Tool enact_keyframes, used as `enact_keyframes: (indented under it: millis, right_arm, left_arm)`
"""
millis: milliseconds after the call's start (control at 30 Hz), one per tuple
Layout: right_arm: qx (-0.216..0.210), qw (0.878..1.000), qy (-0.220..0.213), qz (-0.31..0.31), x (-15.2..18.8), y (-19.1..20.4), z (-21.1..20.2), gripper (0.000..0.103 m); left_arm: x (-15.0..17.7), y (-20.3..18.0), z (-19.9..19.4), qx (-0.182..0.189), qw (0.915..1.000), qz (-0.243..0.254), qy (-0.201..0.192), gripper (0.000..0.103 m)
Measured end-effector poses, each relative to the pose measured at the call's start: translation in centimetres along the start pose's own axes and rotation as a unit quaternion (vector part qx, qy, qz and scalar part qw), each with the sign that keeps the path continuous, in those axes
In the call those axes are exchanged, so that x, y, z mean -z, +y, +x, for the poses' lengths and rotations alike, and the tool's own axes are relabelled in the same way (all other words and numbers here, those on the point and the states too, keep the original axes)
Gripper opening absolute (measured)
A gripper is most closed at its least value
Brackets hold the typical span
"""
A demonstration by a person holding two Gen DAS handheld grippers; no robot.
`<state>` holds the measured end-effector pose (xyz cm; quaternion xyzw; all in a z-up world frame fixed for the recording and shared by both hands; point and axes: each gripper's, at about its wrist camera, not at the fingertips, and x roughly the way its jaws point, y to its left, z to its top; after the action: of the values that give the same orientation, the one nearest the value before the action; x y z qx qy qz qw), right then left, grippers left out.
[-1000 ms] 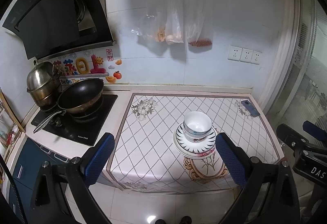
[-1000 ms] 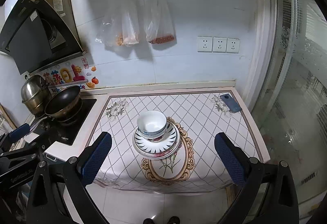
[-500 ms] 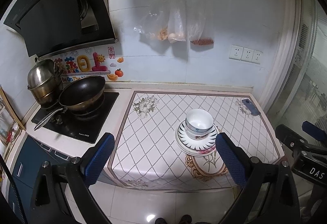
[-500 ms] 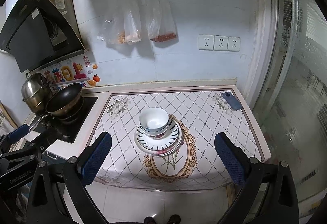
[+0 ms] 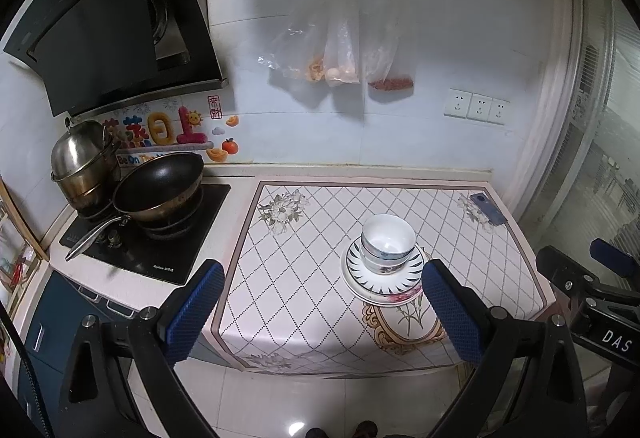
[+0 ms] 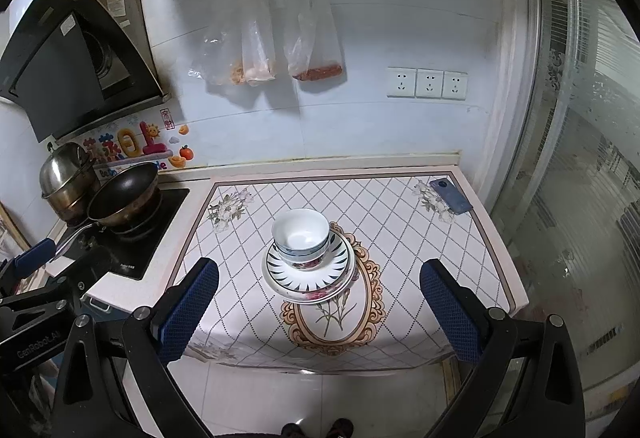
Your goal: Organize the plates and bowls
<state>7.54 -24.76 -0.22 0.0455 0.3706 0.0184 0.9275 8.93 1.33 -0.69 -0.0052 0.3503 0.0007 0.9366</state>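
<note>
Nested white bowls with blue and floral rims stand on a stack of plates, the top one with a dark ray pattern, in the middle of the patterned counter cover. My left gripper is open and empty, held back from the counter's front edge. My right gripper is open and empty, also back from the counter and well above the floor. Each gripper shows at the edge of the other's view.
A black wok and a steel pot sit on the hob at the left. A blue phone lies at the counter's far right corner. Plastic bags hang on the wall. A glass door stands right.
Both grippers have drawn back and risen slightly; the dish stack looks a little farther away. The dishes have not moved.
</note>
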Motion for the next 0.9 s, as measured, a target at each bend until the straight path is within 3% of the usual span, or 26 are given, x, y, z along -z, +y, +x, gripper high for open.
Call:
enact_keyframes:
  millis: [900]
  right_arm:
    - [0.014,1.0,0.0,0.007,-0.36,-0.8,0.03,0.103]
  left_arm:
    - [-0.75,-0.7,-0.03,0.012,0.9999,0.008,-0.007,0.101]
